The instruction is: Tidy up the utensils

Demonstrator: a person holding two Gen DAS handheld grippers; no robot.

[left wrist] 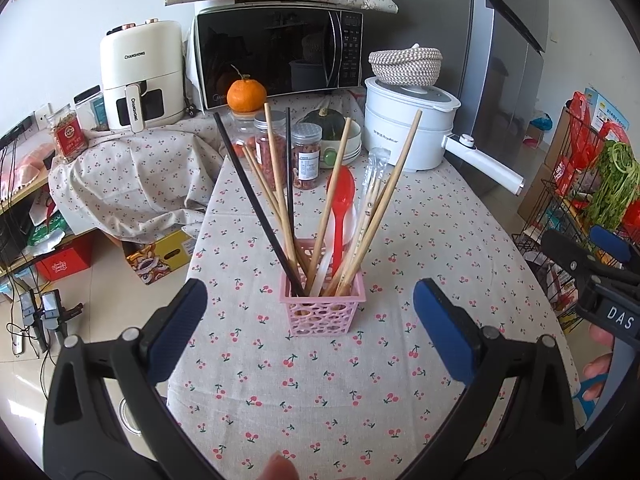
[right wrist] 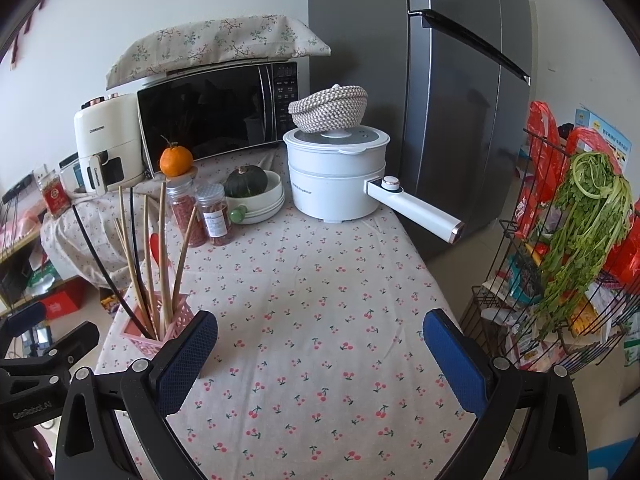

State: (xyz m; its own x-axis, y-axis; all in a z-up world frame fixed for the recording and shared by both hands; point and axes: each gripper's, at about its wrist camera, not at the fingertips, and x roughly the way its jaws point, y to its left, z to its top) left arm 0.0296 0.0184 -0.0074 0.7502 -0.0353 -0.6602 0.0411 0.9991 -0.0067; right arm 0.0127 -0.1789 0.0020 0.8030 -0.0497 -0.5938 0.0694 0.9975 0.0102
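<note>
Utensils stand gathered in a pink perforated basket on the desk, which is covered in a cherry-print cloth. Taking that basket as the landmark: wooden chopsticks lean out of it at several angles, two black chopsticks tilt up and to the left, a red plastic spoon stands bowl-up toward its right side, and a white spoon sits low beside the red one. A clear-wrapped pair of chopsticks also rises from the right part of the basket.

Left claw hovers just in front of the basket, its blue pads spread wide with the basket framed between them and nothing held. Right claw is off to the basket's right, likewise wide open and empty, over bare cloth; in its view the basket lies just beyond the left pad.

Behind the basket stand two clear jars of red contents. Further back sit a mandarin, a dark green squash in a white bowl, a microwave and a white air fryer. Behind and to the right of the basket is a white electric pot with a woven bowl on its lid. Far right of the basket, off the desk, a wire rack holds leafy greens.
</note>
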